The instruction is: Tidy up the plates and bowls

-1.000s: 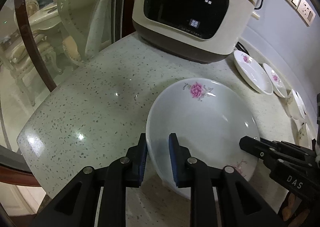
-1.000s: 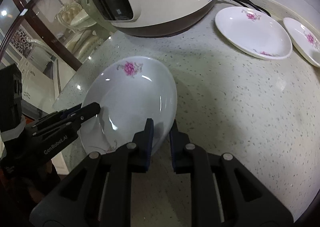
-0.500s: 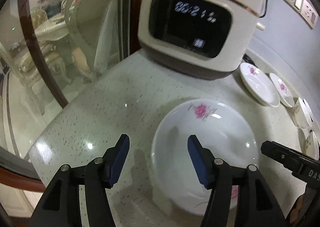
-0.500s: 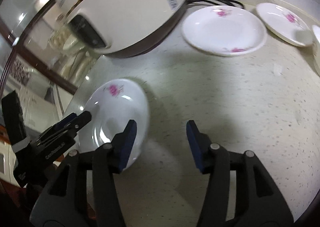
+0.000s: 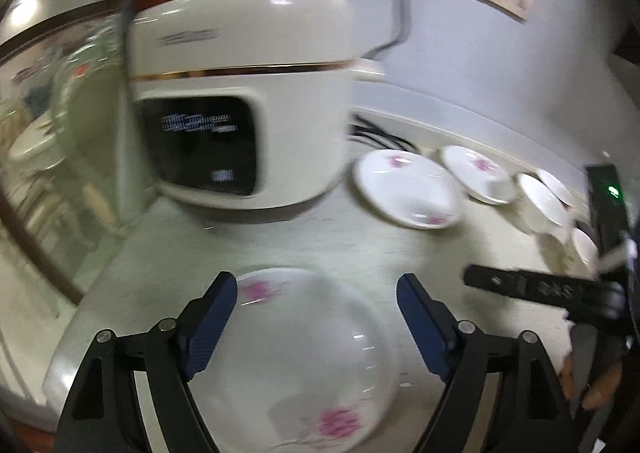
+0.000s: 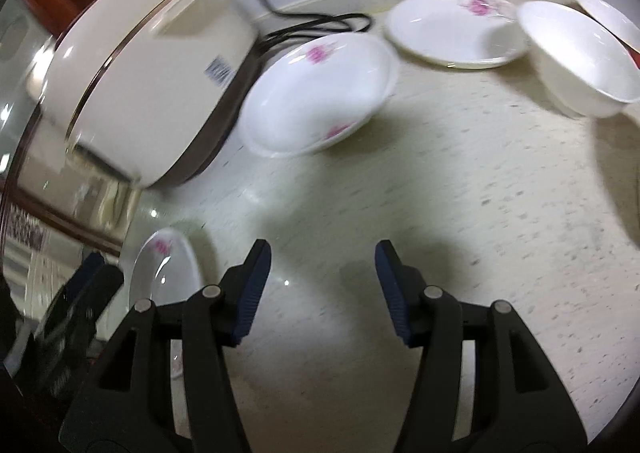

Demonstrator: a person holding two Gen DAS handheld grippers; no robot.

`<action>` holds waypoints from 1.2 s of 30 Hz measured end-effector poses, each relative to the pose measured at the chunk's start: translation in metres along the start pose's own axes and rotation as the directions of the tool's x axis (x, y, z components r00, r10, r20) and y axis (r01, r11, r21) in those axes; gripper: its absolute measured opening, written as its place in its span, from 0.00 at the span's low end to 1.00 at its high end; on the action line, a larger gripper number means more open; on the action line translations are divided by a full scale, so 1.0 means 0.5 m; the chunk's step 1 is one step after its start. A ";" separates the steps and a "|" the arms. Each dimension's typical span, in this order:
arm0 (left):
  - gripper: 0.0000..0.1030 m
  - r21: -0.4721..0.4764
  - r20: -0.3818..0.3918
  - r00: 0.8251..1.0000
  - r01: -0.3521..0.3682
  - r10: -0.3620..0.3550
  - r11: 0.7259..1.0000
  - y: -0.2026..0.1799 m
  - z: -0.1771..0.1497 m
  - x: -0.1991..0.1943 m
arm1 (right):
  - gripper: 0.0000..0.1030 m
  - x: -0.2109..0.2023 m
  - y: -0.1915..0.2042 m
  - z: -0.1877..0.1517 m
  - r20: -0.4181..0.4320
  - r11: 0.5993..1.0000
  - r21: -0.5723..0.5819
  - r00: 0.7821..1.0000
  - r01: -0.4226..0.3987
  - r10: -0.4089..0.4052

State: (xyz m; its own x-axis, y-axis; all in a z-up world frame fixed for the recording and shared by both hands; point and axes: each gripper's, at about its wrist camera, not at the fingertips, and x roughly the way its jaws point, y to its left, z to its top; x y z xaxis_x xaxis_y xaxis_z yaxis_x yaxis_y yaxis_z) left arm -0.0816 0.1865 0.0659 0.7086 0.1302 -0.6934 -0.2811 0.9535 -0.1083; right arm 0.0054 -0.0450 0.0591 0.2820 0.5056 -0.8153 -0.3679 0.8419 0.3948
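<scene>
Both grippers wide open, empty
Right gripper [image 6: 322, 289] should pinch the next white rose-printed porcelain plate [image 6: 318, 93] by its rim; left gripper [image 5: 316, 323] waits.

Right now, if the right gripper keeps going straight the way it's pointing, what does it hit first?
Probably bare countertop. The right gripper is open and empty, and beyond that stretch lies the flowered plate beside the rice cooker. Blur and fisheye depth make this uncertain.
</scene>
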 end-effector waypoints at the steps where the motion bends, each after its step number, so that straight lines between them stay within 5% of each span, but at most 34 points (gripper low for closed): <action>1: 0.80 0.007 -0.002 1.000 0.020 -0.020 1.000 -0.007 0.003 0.003 | 0.57 0.000 -0.009 0.005 0.001 1.000 0.011 1.000 0.004 -0.004; 4: 0.80 0.011 0.011 0.998 0.064 -0.064 0.998 -0.029 0.016 0.004 | 0.57 -0.003 -0.033 0.025 0.010 0.999 0.044 1.000 0.014 -0.014; 14: 0.80 0.009 0.028 0.999 0.043 -0.044 0.999 -0.050 0.056 0.023 | 0.57 0.051 -0.060 0.134 0.025 0.994 0.109 1.000 0.016 -0.019; 23: 0.80 -0.020 -0.091 0.992 0.080 -0.082 0.997 -0.051 0.033 0.089 | 0.56 0.111 -0.068 0.198 0.030 0.991 0.135 0.999 0.020 -0.024; 25: 0.80 -0.027 -0.103 0.991 0.084 -0.087 0.996 -0.048 0.031 0.096 | 0.51 0.120 -0.061 0.205 0.031 0.992 0.122 0.999 0.023 -0.027; 27: 0.80 -0.029 -0.112 0.990 0.082 -0.085 0.996 -0.048 0.031 0.102 | 0.32 0.127 -0.060 0.205 0.024 0.993 0.117 1.000 0.017 -0.020; 31: 0.80 -0.027 -0.135 0.987 0.085 -0.088 0.996 -0.051 0.031 0.114 | 0.18 0.132 -0.053 0.200 0.030 0.996 0.068 0.998 0.060 -0.062; 36: 0.81 -0.018 -0.154 0.984 0.085 -0.087 0.996 -0.055 0.042 0.122 | 0.15 0.119 -0.062 0.182 0.039 0.996 0.050 0.997 0.069 -0.071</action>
State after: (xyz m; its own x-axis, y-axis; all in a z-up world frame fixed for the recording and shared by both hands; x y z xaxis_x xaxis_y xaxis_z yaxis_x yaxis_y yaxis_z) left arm -0.0171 0.1738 0.0414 0.6225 0.0034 -0.7826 -0.2311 0.9562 -0.1797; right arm 0.1143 -0.0239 0.0368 0.3422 0.4512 -0.8242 -0.3025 0.8834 0.3580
